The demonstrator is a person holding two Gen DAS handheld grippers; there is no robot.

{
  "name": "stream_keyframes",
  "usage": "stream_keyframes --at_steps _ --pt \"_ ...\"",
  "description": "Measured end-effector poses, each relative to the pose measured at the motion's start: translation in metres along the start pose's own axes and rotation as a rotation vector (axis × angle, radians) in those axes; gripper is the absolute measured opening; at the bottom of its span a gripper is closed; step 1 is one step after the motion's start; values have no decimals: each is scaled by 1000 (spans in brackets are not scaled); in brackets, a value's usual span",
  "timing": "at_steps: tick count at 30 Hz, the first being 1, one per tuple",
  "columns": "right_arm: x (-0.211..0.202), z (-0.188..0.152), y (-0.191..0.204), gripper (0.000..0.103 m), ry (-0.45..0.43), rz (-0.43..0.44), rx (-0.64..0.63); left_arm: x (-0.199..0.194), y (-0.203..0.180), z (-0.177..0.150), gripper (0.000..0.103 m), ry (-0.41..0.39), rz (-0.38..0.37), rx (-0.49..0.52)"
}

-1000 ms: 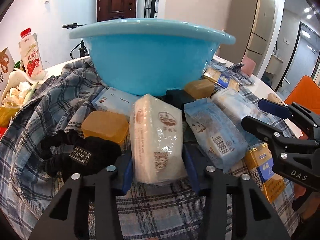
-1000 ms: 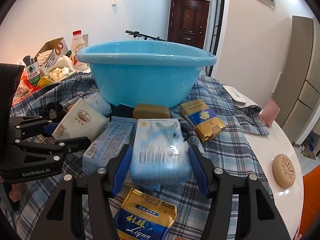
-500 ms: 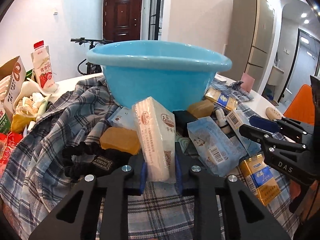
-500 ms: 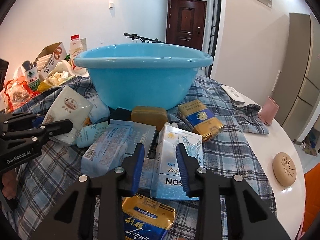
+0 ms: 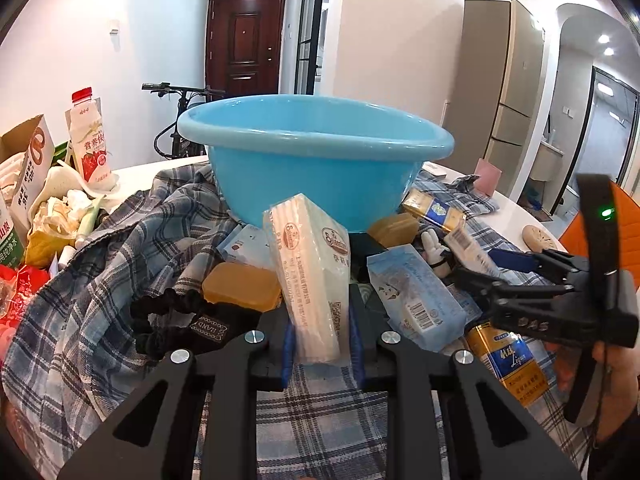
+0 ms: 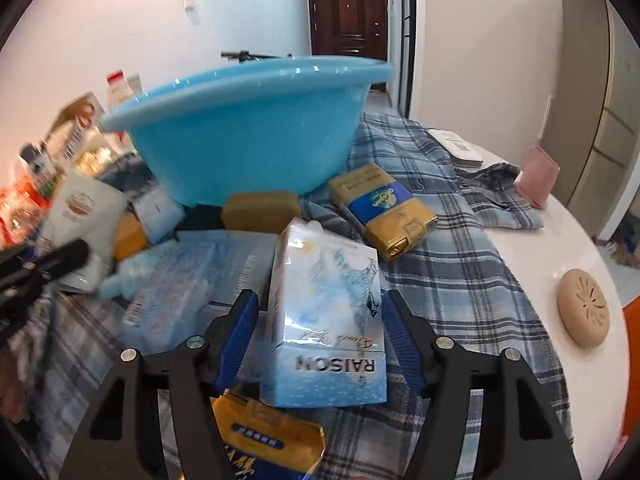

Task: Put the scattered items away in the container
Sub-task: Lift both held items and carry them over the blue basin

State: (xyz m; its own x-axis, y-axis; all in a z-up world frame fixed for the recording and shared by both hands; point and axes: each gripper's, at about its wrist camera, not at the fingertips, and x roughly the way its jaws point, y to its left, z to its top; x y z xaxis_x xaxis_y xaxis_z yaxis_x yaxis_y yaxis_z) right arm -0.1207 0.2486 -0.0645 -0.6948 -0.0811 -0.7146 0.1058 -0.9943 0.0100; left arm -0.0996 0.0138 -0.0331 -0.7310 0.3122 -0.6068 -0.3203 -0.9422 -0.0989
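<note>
My left gripper sits at the bottom centre of the left wrist view, its blue-padded jaws pressed on both sides of a white plastic-wrapped pack with a brown oval logo, which stands upright and slightly tilted. Behind it, in the middle of the frame, the light blue plastic basin rests on a blue-and-white plaid cloth. Left of the pack I see an amber soap bar and a black scrunchie with a label. At right, a pale blue barcoded packet lies just beside my jaws, with a gold-and-blue pack lower right.

In the right wrist view, my right gripper at lower centre clamps a light blue and white RAISON carton, upright between the blue pads. The basin fills the upper middle, tilted in this view. A gold-and-blue packet lies right of centre, and a tan round vented disc rests on the white tabletop at right.
</note>
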Motion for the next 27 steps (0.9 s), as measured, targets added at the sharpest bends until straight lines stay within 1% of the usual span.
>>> stream_keyframes --at_steps 6,7,11,12,14,17,22,27 --pt "10 -1 -26 66 45 109 140 0 1 -1 20 4 -7 -6" --pt "10 -2 -27 62 44 110 147 -1 1 -1 20 3 -8 -6" --pt "9 -3 -28 29 34 68 151 -2 0 -1 20 2 -10 -7" --pt "9 -4 -31 25 35 78 166 -3 1 -1 20 1 -11 -9" --pt "8 -5 -36 24 28 88 192 -4 2 0 20 -5 -13 -12" --pt "0 -3 -41 24 -12 65 209 -6 2 0 20 -12 -14 -15" --pt "-12 1 -49 24 -62 85 246 -8 4 2 20 -28 -20 -22" --pt "-27 8 -42 24 -95 109 248 -14 4 8 20 -35 -5 -28"
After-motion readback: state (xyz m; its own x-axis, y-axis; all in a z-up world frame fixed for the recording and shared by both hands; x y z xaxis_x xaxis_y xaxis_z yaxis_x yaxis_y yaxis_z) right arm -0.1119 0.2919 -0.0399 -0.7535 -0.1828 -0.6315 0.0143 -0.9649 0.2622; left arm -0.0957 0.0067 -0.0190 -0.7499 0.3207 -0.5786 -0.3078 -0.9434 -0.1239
